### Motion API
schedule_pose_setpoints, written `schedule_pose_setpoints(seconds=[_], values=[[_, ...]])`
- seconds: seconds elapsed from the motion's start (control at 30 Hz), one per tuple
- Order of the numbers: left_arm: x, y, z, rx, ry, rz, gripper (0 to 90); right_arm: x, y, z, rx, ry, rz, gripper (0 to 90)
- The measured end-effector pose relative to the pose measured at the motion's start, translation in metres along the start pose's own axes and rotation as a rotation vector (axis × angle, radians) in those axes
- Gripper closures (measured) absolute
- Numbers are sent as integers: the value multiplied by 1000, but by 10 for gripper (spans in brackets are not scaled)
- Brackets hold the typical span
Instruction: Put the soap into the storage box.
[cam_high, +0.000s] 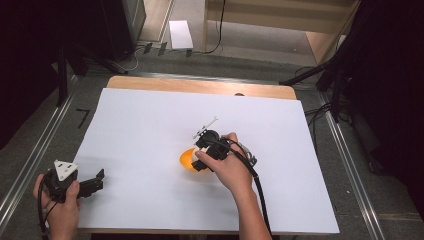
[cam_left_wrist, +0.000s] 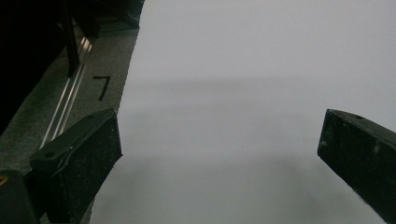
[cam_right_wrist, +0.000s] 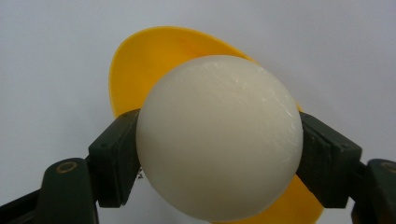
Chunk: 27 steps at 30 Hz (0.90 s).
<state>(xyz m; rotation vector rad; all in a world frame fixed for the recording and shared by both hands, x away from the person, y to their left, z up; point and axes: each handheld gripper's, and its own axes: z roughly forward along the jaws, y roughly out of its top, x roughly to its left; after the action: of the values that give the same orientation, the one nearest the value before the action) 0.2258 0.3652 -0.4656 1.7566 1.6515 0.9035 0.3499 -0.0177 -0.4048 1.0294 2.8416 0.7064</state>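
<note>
Right gripper (cam_right_wrist: 219, 154): jaws clamped on either side of a white ball (cam_right_wrist: 219, 137), held just above a yellow bowl (cam_right_wrist: 154, 60) that sits near the middle of the white sheet (cam_high: 150, 125) on the table. Left gripper (cam_left_wrist: 219, 154): jaws spread wide with nothing between them, resting low at the sheet's near left edge, well apart from the ball.
</note>
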Motion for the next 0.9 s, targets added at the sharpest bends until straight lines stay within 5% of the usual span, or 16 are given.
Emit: schedule_pose_setpoints(seconds=[0.47, 0.9], values=[[0, 0, 0, -1, 0, 0, 2, -3, -2, -2, -6, 3, 23, 225], [0, 0, 0, 1, 0, -1, 2, -12, -12, -19, -67, -18, 57, 212]])
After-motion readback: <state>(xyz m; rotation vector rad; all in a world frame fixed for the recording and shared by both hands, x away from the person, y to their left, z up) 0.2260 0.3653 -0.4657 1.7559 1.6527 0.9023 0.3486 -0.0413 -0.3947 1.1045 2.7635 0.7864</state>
